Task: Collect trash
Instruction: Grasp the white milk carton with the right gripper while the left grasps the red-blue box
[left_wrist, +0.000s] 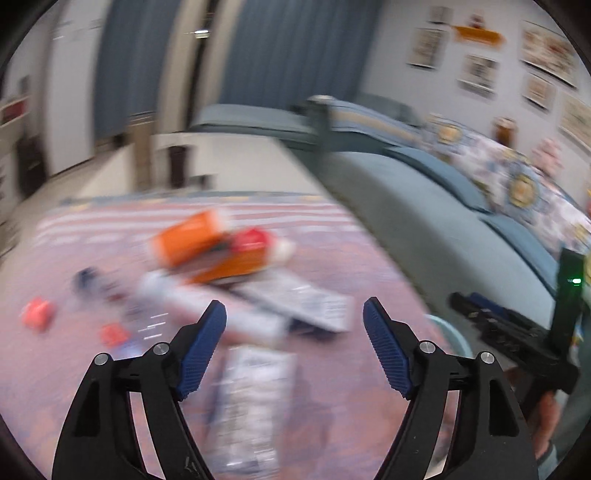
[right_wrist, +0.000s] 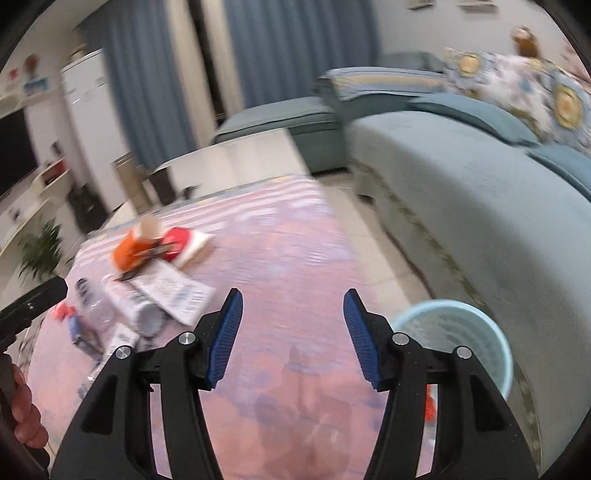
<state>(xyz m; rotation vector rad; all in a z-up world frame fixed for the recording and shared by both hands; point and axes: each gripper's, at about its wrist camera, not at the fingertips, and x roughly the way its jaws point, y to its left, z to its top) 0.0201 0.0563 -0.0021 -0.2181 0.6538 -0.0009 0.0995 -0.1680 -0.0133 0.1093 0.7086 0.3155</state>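
Room: living room with blue curtains (right_wrist: 280, 48), tiled floor, white cabinets at left; both views motion-blurred.
Floor covering: pink patterned rug (right_wrist: 295, 266) spread in front of a grey-blue sofa (right_wrist: 480, 206) with patterned cushions.
Trash: heaped on the rug, well apart from the sofa; an orange carton (left_wrist: 195, 240) on top, a red and white packet (left_wrist: 258, 240) touching it, printed white boxes (left_wrist: 306, 302) and papers beneath, small red scraps (left_wrist: 37, 314) off to the left. Same heap in the right wrist view, carton (right_wrist: 129, 251) at its far end, a clear plastic bottle (right_wrist: 92, 314) at its near end.
Bin: pale blue basket (right_wrist: 472, 332) standing on the rug just beside the sofa's base, right of the right gripper; contents too blurred to tell.
Left gripper (left_wrist: 295, 343): blue pads wide apart, nothing between them, raised above the near edge of the heap.
Right gripper (right_wrist: 293, 336): pads apart, empty, over bare rug between heap and basket.
Hands: fingers (right_wrist: 22, 406) on a black handle at the left edge of the right wrist view.
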